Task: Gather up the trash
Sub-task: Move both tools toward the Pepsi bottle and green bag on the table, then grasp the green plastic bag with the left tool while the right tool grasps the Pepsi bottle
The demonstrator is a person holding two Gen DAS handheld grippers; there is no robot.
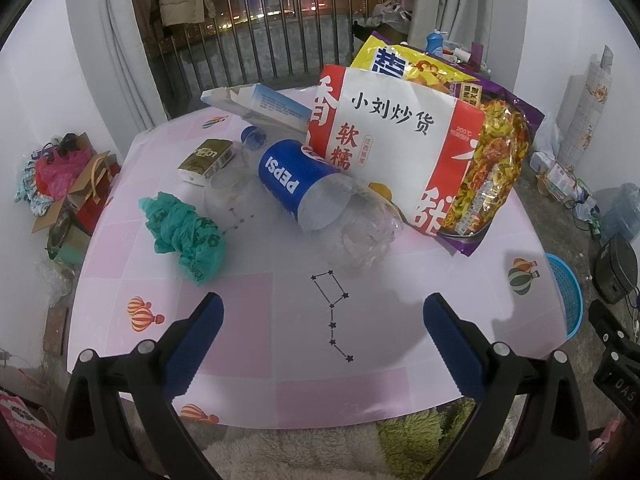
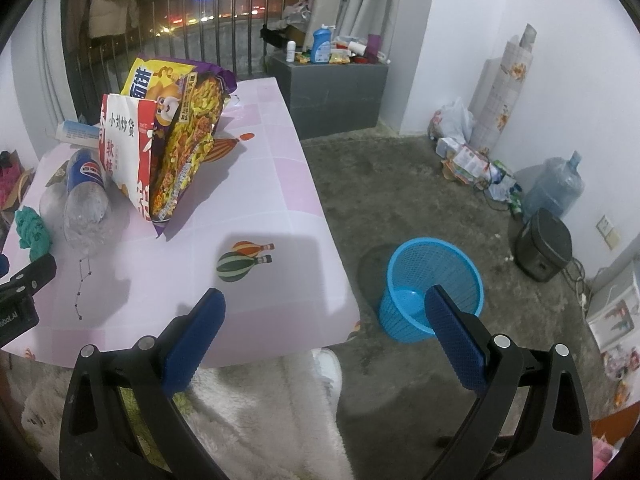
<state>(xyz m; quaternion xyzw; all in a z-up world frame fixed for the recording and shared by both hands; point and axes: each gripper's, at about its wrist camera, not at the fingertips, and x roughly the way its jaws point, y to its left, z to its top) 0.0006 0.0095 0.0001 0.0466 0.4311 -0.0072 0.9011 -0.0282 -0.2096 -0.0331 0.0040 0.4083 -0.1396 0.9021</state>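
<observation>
Trash lies on a pink table [image 1: 280, 380]: a Pepsi bottle [image 1: 320, 196] on its side, a red-and-white snack bag [image 1: 396, 140], a yellow-purple snack bag [image 1: 496, 156] behind it, a crumpled green bag [image 1: 184, 232], a small olive packet [image 1: 206, 158] and a white-blue carton [image 1: 260, 104]. My left gripper [image 1: 322, 308] is open and empty above the table's near edge. My right gripper [image 2: 324, 300] is open and empty over the table's right front corner. A blue mesh basket [image 2: 430, 288] stands on the floor to the right, also at the left wrist view's edge [image 1: 566, 292].
A clear plastic cup [image 1: 228, 196] lies beside the bottle. A grey cabinet [image 2: 332, 92] with bottles stands behind the table. A water jug [image 2: 556, 184], a dark appliance [image 2: 544, 244] and bags line the right wall. Boxes and bags [image 1: 68, 188] sit left of the table.
</observation>
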